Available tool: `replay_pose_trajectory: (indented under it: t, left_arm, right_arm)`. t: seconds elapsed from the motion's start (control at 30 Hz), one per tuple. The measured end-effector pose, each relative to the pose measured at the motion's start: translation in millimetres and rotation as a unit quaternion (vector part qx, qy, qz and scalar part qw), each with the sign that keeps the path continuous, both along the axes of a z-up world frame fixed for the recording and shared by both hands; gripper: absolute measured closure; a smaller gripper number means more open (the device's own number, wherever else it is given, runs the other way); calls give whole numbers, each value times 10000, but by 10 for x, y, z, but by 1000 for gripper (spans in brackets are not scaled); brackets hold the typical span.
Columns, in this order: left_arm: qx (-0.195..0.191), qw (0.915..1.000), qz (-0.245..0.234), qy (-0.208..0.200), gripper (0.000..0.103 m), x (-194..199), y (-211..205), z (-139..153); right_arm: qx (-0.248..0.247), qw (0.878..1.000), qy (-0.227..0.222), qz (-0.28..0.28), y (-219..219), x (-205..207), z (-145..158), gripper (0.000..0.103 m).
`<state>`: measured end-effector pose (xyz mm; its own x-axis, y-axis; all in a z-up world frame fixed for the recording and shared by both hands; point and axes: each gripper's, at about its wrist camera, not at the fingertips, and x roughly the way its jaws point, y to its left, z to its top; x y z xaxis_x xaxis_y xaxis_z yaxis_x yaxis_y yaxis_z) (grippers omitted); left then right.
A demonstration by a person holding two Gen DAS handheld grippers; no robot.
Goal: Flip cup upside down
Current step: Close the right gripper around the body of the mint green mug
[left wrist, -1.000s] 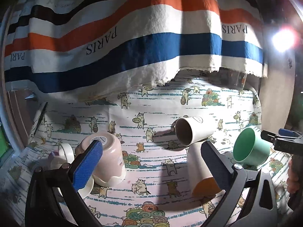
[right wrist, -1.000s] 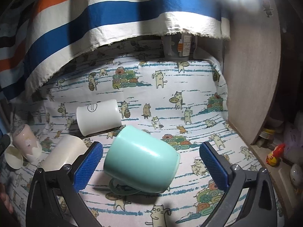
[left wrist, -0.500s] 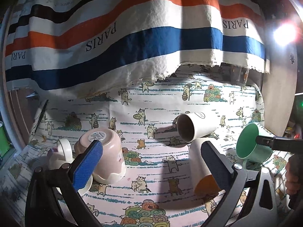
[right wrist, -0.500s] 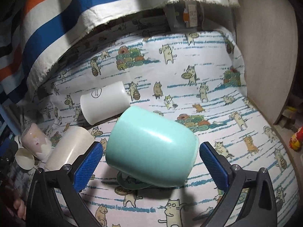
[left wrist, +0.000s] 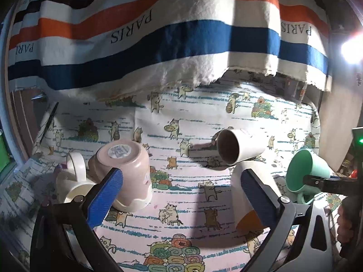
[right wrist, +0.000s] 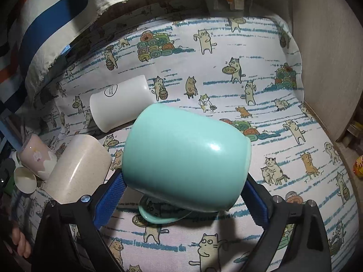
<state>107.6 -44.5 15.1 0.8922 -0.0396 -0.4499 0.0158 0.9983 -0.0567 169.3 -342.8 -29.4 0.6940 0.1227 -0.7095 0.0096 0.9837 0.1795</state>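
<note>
Backdrop: striped orange, blue and white fabric printed "PARIS" [left wrist: 158,36], hanging across 12 o'clock above the work surface.
Surface: pale cat-print tablecloth [right wrist: 226,68], covering the table under all the cups.
Right gripper: black frame with blue pads [right wrist: 181,195], clamped on the mint-green glazed ceramic mug [right wrist: 186,158]; pads press its sides at 9 and 3 o'clock.
Mug: held clear of the cloth, tilted, rim toward 4 o'clock, handle hanging at 6 o'clock; in the left wrist view it sits at 3 o'clock [left wrist: 306,172], mouth facing the camera.
Left gripper: black frame, blue pads [left wrist: 181,195], jaws spread wide, gripping nothing.
Beige speckled tumbler with orange interior [left wrist: 240,188]: lying on its side, at 4 o'clock in the left wrist view.
White cylindrical cup with brown interior [left wrist: 240,147]: on its side, just beyond the beige tumbler.
Pink cup [left wrist: 127,170]: inverted, base up, at 9 o'clock.
Small cream cup [left wrist: 72,181]: touching the pink cup's left side.
</note>
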Motion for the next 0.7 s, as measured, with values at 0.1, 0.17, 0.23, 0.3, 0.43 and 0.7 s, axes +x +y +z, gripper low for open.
replay_pose_trajectory:
  t: [0.1, 0.17, 0.23, 0.3, 0.43, 0.7]
  left_arm:
    - [19, 10000, 46, -66, 0, -21, 8, 9]
    - [97, 9998, 95, -167, 0, -52, -3, 28]
    - [204, 9994, 111, -253, 0, -80, -26, 48]
    - [241, 9992, 20, -327, 0, -117, -39, 82]
    - [351, 9982, 28, -495, 0, -210, -50, 197]
    - [349, 9991, -91, -231, 0, -486, -9, 283]
  right_arm:
    - [92, 9999, -128, 43, -22, -36, 56, 8]
    - [163, 9995, -245, 75, -34, -68, 104, 10]
    - [216, 9991, -345, 128, -30, -100, 152, 10]
    - [254, 9987, -399, 194, -8, -124, 196, 11]
    - [157, 9985, -398, 329, 104, -189, 289, 11]
    - [56, 9963, -532, 676, 383, -455, 452, 12]
